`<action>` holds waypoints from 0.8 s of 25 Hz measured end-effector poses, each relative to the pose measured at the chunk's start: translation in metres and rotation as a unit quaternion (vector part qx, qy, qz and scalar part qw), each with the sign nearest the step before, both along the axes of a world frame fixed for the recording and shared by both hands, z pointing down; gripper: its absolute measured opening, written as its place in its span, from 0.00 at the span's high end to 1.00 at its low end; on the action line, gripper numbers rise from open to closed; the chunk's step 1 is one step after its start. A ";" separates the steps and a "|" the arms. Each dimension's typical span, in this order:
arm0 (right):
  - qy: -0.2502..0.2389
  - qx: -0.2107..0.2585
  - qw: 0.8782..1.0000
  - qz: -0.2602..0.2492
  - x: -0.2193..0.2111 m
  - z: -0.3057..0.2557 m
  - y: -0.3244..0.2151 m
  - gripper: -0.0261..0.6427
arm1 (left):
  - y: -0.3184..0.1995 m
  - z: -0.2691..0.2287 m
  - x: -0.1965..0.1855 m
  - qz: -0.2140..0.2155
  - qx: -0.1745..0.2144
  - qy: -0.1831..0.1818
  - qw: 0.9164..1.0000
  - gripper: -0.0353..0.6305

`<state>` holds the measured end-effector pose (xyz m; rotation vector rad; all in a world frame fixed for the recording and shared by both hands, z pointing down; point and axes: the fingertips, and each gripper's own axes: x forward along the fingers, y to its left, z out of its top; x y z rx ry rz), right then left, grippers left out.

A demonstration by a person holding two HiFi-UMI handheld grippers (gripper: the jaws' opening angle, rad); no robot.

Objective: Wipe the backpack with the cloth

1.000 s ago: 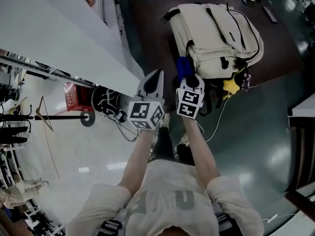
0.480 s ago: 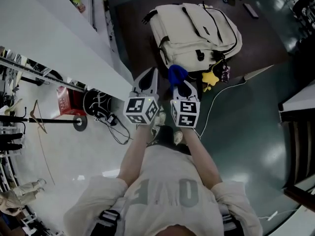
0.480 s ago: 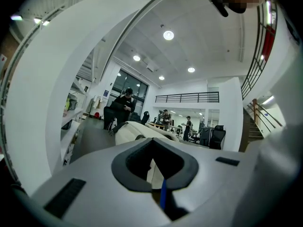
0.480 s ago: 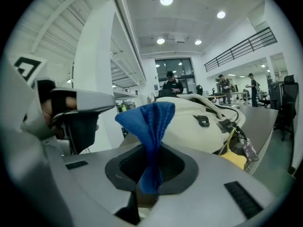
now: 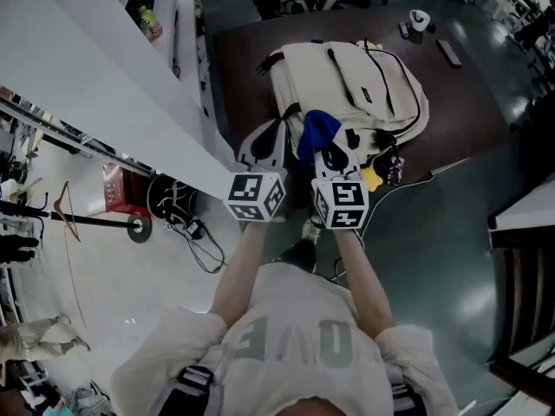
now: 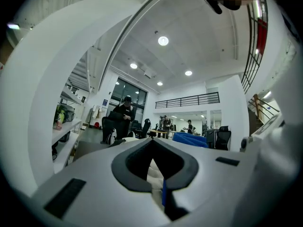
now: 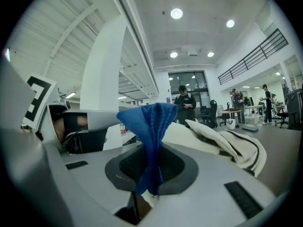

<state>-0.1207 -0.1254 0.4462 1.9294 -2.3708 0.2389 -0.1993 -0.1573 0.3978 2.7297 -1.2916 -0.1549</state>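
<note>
Holding: my right tongs (image 7: 149,186) were pinched on the blue cloth (image 7: 150,124), which stood up out of them in a bunched fold.
Left tongs: my left tongs (image 6: 154,176) were pressed together with nothing gripped; only a thin slit was left, and cream fabric showed through it.
Backpack: the cream backpack (image 5: 347,81), with black straps and zips, lay flat on the dark brown tabletop (image 5: 460,115), straight ahead of both tongs.
Cloth against backpack: from my head view the cloth showed over the backpack's near end. I could not tell whether the two were touching.
Tongs together: I held both tongs side by side and near each other, their marker cubes (image 5: 257,196) turned back toward me.
Charm: a yellow charm (image 5: 373,178) hung at the backpack's near edge, just right of my right tongs.
Far tabletop: a small white object (image 5: 420,20) and a dark flat bar (image 5: 449,53) lay well apart from the backpack, toward the far right corner.
Floor at my left: a red box (image 5: 115,189) and a coil of black cable (image 5: 178,199) lay beside a long white shelf (image 5: 95,85).
Background: a person in dark clothes (image 7: 184,103) stood beyond the backpack.
</note>
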 end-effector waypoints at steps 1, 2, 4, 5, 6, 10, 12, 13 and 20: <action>0.004 0.001 1.000 -0.007 0.003 -0.004 -0.012 0.89 | -0.011 -0.001 0.003 -0.003 -0.002 0.003 1.000 0.94; 0.006 -0.001 1.000 -0.015 0.005 -0.005 -0.022 0.89 | -0.021 -0.001 0.006 -0.007 -0.005 0.007 1.000 0.94; 0.011 -0.010 0.999 -0.037 0.006 -0.004 -0.034 0.89 | -0.035 0.002 0.011 -0.014 -0.010 0.014 1.000 0.94; 0.017 -0.016 0.999 -0.049 0.005 -0.002 -0.037 0.89 | -0.040 0.005 0.015 -0.015 -0.012 0.013 1.000 0.94; 0.023 -0.022 0.998 -0.061 0.005 0.000 -0.040 0.89 | -0.044 0.008 0.019 -0.014 -0.013 0.011 1.000 0.94; 0.044 -0.031 0.992 -0.111 -0.004 -0.003 -0.050 0.89 | -0.063 0.010 0.019 -0.026 -0.012 0.006 1.000 0.94; 0.036 -0.020 0.991 -0.127 -0.006 -0.017 -0.060 0.89 | -0.078 0.004 0.011 -0.046 -0.010 0.010 0.999 0.94; 0.021 -0.013 0.991 -0.132 -0.006 -0.025 -0.064 0.89 | -0.083 0.002 0.006 -0.057 -0.012 0.013 0.998 0.94; 0.009 0.087 0.982 -0.165 0.007 -0.107 -0.151 0.89 | -0.113 -0.021 -0.013 -0.134 -0.005 0.017 0.991 0.94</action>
